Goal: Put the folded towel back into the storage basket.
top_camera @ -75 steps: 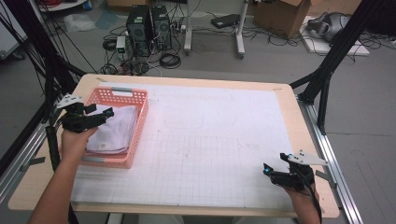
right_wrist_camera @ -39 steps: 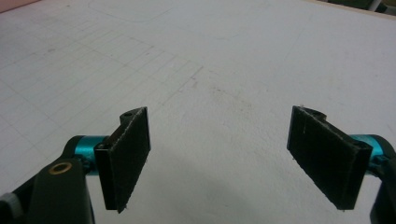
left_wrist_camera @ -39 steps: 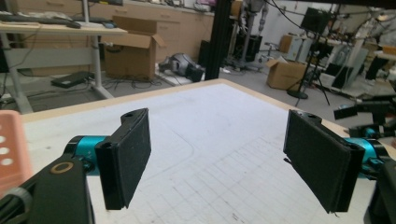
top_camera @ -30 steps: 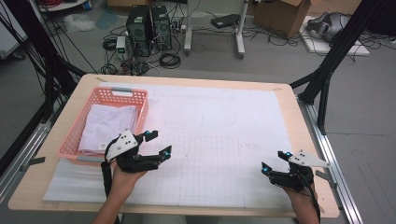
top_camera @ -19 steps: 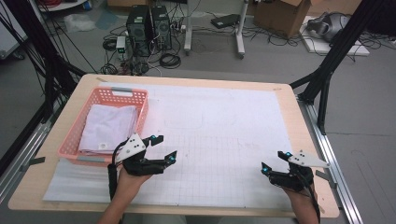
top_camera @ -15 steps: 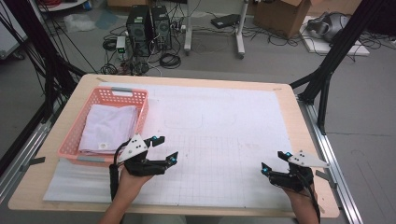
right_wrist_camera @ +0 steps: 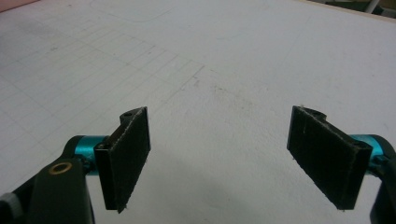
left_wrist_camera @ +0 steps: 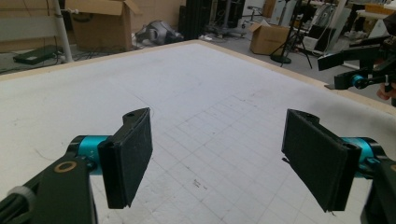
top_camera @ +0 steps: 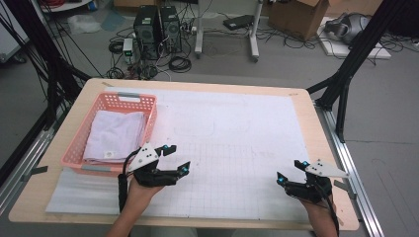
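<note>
**Op A:** From my seat, the left gripper (top_camera: 177, 159) sits over the gridded white sheet (top_camera: 237, 148), just off the near right corner of the pink basket (top_camera: 99, 168). Its jaws stand wide apart with nothing between them. In the left gripper view I see bare grid between the two black pads (left_wrist_camera: 128, 158).

**Op B:** Same on my feed. And the right one?

**Op A:** The right gripper (top_camera: 291, 171) is near the sheet's near right corner, well apart from the left. Jaws spread wide, nothing in them; the right gripper view shows plain white sheet between the pads (right_wrist_camera: 128, 156).

**Op B:** Where's the cloth?

**Op A:** The folded white cloth (top_camera: 116, 136) lies flat inside the basket, which sits at the left side of the table (top_camera: 197, 84). Neither gripper touches it. The left gripper is the nearer one, beside the basket's near end.

**Op B:** Is the left gripper resting on the sheet or above it?

**Op A:** I can't say for sure from the high view. In its own view the pads look raised a little off the surface.

**Op B:** I see the right gripper in the left gripper view too, at the far right edge.

**Op A:** Yes, with its teal fittings, beside the table's wooden border.
</note>
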`<state>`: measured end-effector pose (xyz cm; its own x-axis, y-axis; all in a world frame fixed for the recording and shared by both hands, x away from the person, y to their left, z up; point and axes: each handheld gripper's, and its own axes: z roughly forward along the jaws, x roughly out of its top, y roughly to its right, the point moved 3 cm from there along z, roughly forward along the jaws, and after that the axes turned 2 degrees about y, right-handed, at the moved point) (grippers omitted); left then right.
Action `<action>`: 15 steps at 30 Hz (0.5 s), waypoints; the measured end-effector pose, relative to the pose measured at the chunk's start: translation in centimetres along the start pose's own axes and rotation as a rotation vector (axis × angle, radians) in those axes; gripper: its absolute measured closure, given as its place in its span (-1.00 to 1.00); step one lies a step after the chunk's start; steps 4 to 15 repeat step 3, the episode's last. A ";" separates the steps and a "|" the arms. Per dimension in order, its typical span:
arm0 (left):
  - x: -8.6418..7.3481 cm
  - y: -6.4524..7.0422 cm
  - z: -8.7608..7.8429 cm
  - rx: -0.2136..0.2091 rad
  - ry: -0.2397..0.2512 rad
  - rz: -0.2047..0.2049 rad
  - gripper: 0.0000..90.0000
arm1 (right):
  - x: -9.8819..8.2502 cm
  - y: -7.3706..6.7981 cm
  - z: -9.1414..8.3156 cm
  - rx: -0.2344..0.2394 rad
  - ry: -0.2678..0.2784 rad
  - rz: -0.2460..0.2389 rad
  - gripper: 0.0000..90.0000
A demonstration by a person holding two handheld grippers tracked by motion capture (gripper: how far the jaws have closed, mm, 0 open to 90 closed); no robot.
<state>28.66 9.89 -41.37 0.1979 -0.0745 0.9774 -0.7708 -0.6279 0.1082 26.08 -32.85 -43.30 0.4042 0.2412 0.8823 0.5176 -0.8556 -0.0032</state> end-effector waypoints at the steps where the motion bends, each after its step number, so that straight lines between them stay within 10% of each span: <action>1: 0.0 0.0 0.0 0.001 -0.002 0.002 -0.45 | 0.0 0.0 0.0 0.000 0.001 -0.002 -0.55; 15: -0.1 0.0 0.1 0.000 -0.003 -0.003 -0.45 | 0.0 0.1 0.0 0.000 0.002 -0.004 -0.55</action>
